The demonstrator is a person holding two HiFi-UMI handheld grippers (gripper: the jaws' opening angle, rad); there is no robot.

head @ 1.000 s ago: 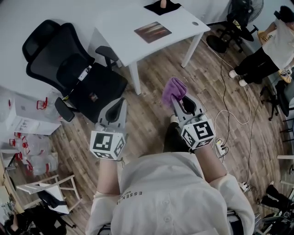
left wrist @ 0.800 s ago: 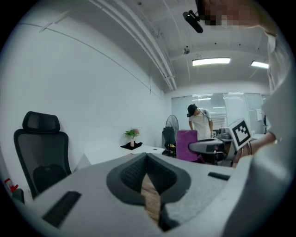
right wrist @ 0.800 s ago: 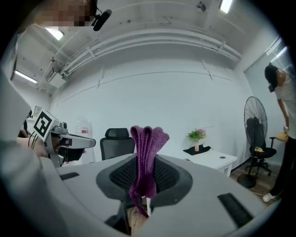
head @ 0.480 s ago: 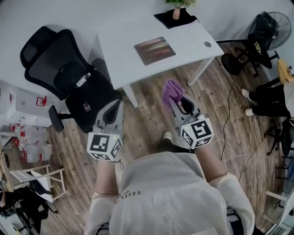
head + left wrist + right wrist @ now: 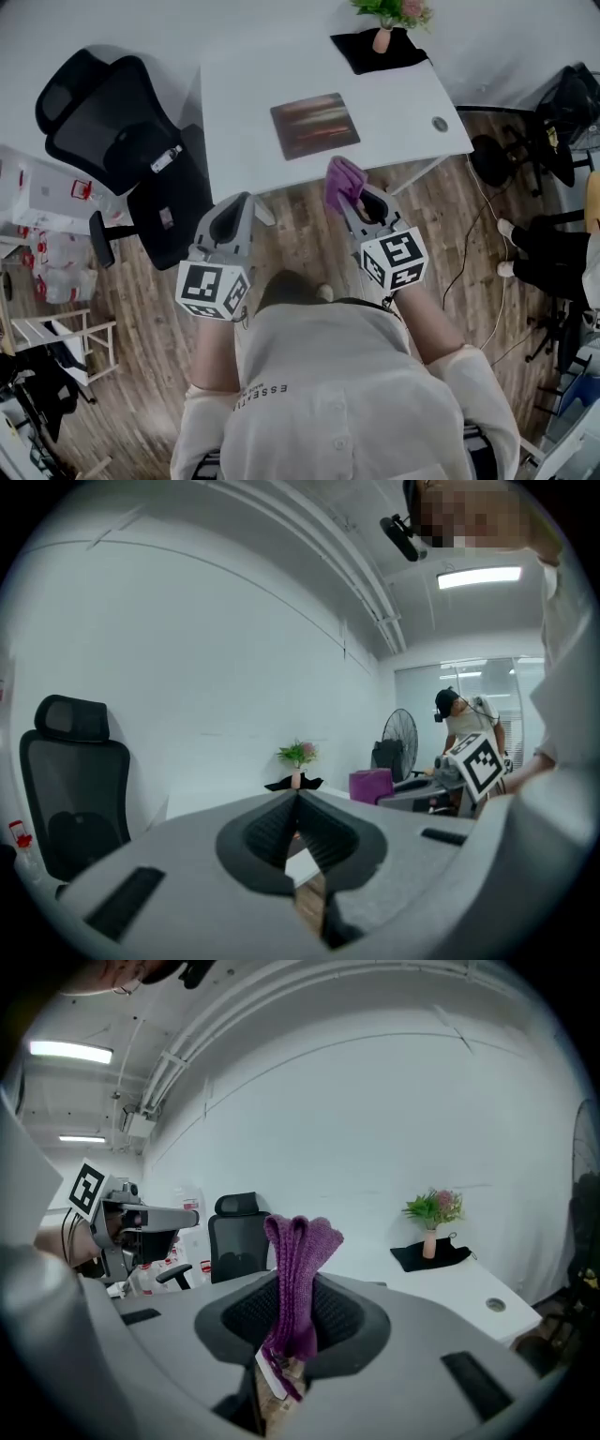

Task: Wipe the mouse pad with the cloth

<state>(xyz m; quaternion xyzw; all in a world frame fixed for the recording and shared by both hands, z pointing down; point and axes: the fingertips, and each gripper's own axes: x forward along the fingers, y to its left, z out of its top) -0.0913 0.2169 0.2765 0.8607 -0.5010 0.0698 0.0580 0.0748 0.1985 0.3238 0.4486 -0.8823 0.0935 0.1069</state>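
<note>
The right gripper [image 5: 292, 1330] is clenched on a folded purple knitted cloth [image 5: 298, 1274], which stands up out of its jaws. The left gripper [image 5: 298, 836] has its jaws pressed together on nothing. In the head view both grippers have come forward over the last second. The cloth now sits at the near edge of the white rectangular desk [image 5: 234, 103], where before it hung over the wooden floor [image 5: 300, 234], well short of it. The brown-streaked rectangular mouse pad [image 5: 315, 125] lies flat mid-desk, apart from the cloth (a black mat [image 5: 361, 52] and a small vase of flowers [image 5: 382, 39] sit further back). So the approach looks nearly done — wiping has not begun, and the cloth has yet to go forward and down onto the pad.
</note>
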